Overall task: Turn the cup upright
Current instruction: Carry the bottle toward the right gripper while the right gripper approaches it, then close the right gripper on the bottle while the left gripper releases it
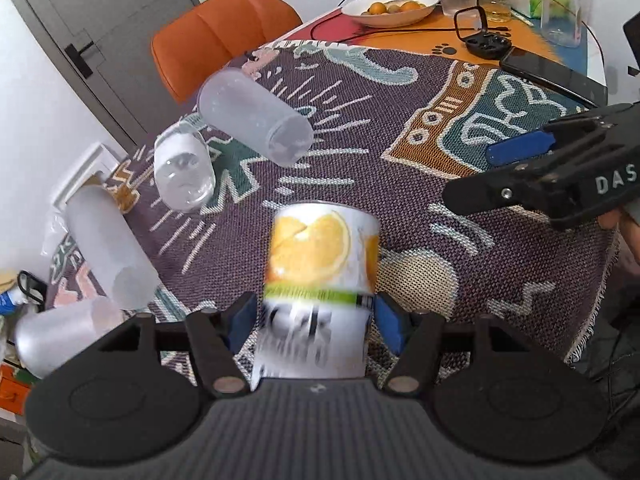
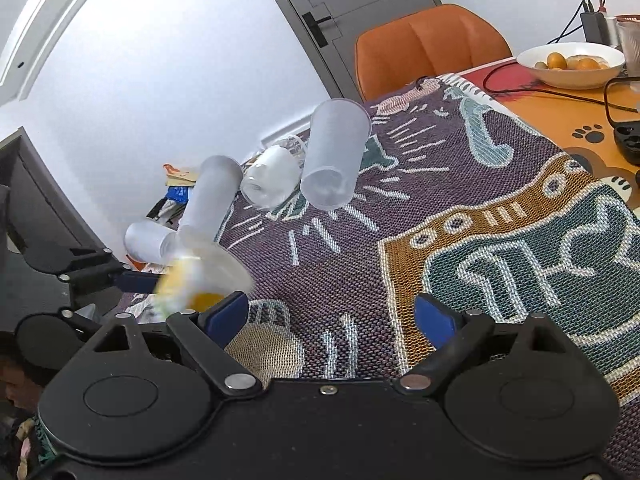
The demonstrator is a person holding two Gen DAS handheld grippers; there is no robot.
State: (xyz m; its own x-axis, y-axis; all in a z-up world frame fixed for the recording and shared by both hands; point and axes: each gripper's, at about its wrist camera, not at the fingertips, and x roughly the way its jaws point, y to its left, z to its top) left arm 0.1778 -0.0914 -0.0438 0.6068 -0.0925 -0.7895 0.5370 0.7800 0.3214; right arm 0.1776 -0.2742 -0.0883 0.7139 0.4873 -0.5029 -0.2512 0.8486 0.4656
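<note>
The left gripper (image 1: 316,322) has its blue pads pressed against an orange-print cup (image 1: 320,276), blurred, held above the patterned tablecloth (image 1: 360,152) near its front edge. The right gripper (image 2: 332,316) hangs spread wide with nothing between its fingers. Toward the cloth's far left edge lie three frosted cups (image 1: 256,118) and a clear glass (image 1: 184,172) on their sides.

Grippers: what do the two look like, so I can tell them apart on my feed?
Both look alike: the left gripper and right gripper have matte black bodies, round side discs, silver pivot screws and blue finger pads. The right one's side carries white lettering, "DAS", seen from the left wrist view. No cables or sleeves show.
</note>
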